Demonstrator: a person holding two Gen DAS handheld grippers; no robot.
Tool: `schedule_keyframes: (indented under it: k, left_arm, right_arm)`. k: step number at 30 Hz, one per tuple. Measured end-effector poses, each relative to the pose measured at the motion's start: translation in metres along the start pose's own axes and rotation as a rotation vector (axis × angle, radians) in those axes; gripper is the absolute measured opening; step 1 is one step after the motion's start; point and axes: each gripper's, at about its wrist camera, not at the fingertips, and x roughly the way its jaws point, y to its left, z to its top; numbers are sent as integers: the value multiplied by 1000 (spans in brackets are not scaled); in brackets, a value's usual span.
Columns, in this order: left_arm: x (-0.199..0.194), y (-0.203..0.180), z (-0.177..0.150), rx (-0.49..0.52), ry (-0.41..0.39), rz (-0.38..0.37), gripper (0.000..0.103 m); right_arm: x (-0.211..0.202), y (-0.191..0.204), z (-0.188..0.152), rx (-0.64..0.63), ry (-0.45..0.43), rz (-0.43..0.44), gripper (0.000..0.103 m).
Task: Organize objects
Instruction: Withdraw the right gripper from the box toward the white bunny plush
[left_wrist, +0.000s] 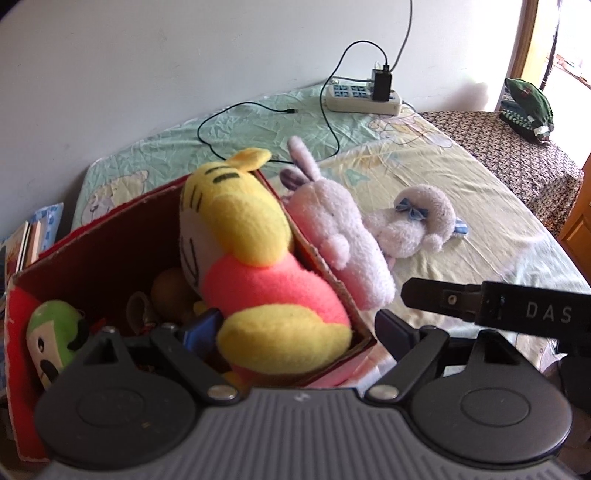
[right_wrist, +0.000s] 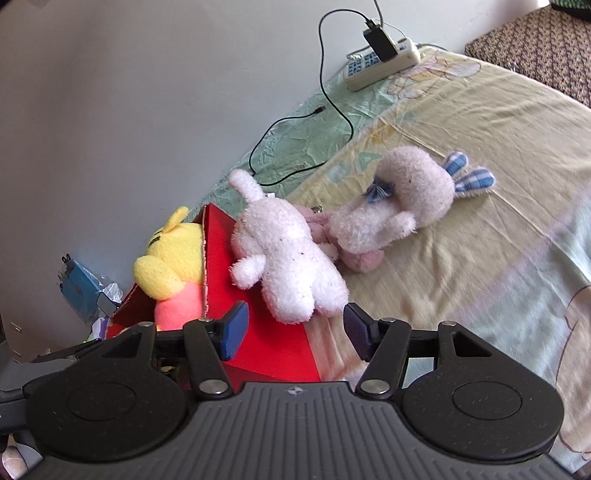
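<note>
Pale bedsheet (right_wrist: 480, 229) is lying under everything, a wall rising behind. Right gripper (right_wrist: 291, 332) is hanging with jaws apart just short of the white plush (right_wrist: 288, 258) leaning on the red box (right_wrist: 273, 343). Left gripper (left_wrist: 295, 332), jaws spread, is straddling the box corner by the yellow plush (left_wrist: 236, 221) inside. Judging by this, the leaning plush is being approached; next calls for closing on it and lifting it in

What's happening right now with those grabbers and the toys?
Left gripper open around yellow plush in red box. Right gripper open, empty. White rabbit plush leaning on box, uncollected.
</note>
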Motion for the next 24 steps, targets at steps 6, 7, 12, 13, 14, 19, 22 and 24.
schedule_keyframes:
  k: [6,7,12,13,14,19,22,24]
  left_arm:
    - [-10,2,13,-60,-26,57,88]
    - [-12,0,15,-64,-33,67,88]
    - [-12,-14,26,-111,-37,114,88]
    - [-11,-17,28,-121,-35,121,88]
    - [-10,-21,31,-128,-34,132,88]
    - [-11,-40,43,-149,-51,178,88]
    - [-10,-50,50,-175,-51,187,88]
    - [-8,-57,53,-192,-45,185,88]
  right_arm:
    - [9,-8,19,-17,40,37,61]
    - [11,-10,23,-21,48,46,61]
    - [17,-23,43,-49,107,67,61]
    - [18,-26,47,-53,117,71,61]
    - [19,-30,51,-57,129,75,61]
    - [25,-45,68,-65,184,110,61]
    - [30,-53,78,-74,215,128,61]
    - [32,-59,82,-73,239,138,61]
